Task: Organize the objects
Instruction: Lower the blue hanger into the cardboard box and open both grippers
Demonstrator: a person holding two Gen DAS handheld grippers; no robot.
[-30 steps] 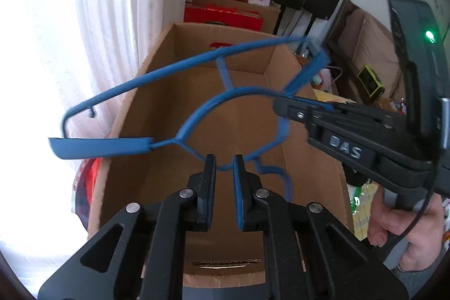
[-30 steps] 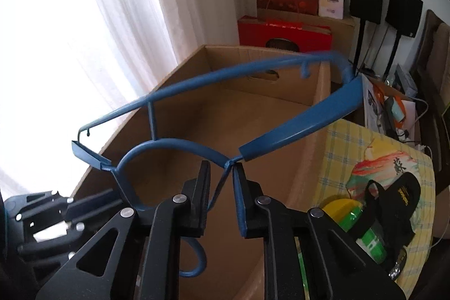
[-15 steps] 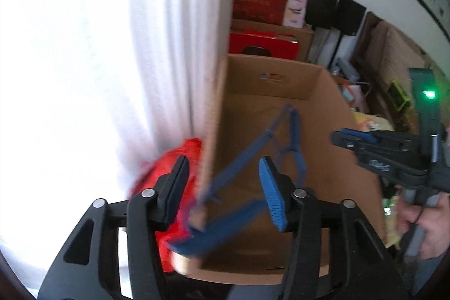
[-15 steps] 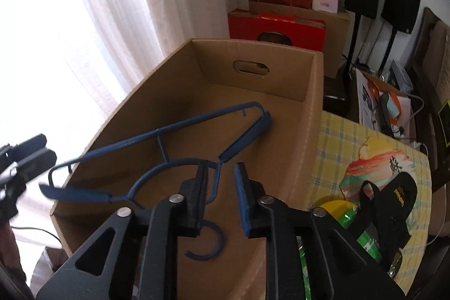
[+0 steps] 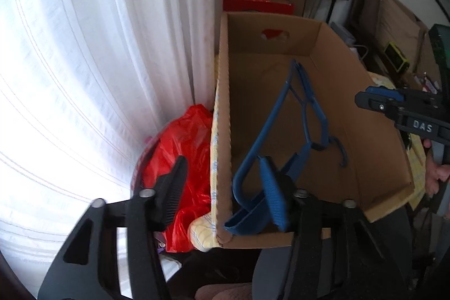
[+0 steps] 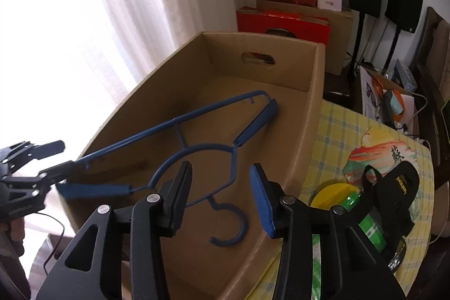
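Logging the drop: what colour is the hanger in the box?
Blue hanger, clearest in the right wrist view.

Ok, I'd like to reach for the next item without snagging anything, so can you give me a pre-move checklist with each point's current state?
1. Blue hanger inside the cardboard box: ok.
2. Right hand-held gripper free of the hanger, jaws opening with nothing pressed between them: ok.
3. Left hand-held gripper free, jaws closing on nothing: ok.
4. Hanger lying flat on the box floor: cannot tell; one end sits near the front corner.
5. Next items visible: black sandal and green bottle beside the box: ok.
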